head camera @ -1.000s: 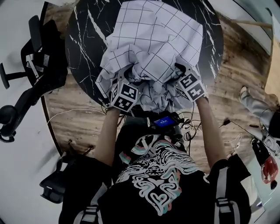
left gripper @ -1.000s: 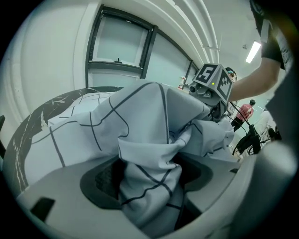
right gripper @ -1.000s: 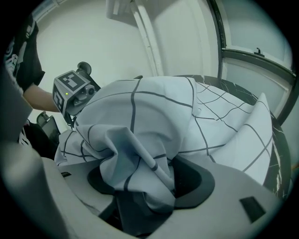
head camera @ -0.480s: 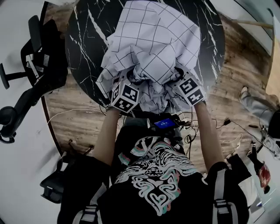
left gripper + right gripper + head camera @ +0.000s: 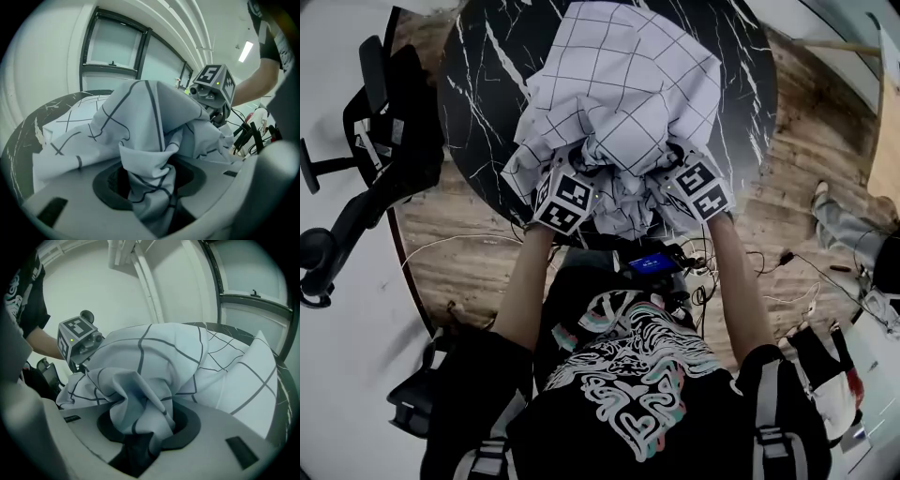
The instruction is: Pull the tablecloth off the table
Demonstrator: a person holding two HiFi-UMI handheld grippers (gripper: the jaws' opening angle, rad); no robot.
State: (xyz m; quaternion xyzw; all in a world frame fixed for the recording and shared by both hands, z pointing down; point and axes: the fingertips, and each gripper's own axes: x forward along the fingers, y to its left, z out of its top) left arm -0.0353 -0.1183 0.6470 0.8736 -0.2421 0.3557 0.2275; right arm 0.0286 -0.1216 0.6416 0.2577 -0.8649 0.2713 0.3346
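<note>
A white tablecloth (image 5: 623, 84) with a thin black grid lies crumpled on the round black marble table (image 5: 483, 103). Its near edge is bunched up at the table's front rim. My left gripper (image 5: 569, 178) and right gripper (image 5: 689, 173) sit side by side in that bunch. In the left gripper view a twisted fold of tablecloth (image 5: 140, 122) fills the gap of the left gripper (image 5: 150, 187), whose jaws are closing on it. In the right gripper view a wad of tablecloth (image 5: 187, 362) is squeezed in the right gripper (image 5: 143, 427), also closing.
Black office chairs stand at the left (image 5: 384, 122) and lower left (image 5: 417, 394). Cables (image 5: 769, 272) trail over the wooden floor on the right. A small device with a blue screen (image 5: 654, 262) hangs at my waist. Someone's leg (image 5: 844, 220) is at the far right.
Both grippers have pushed slightly forward into the cloth's near edge and their jaws have narrowed on it. The fabric is gathered tighter between them.
</note>
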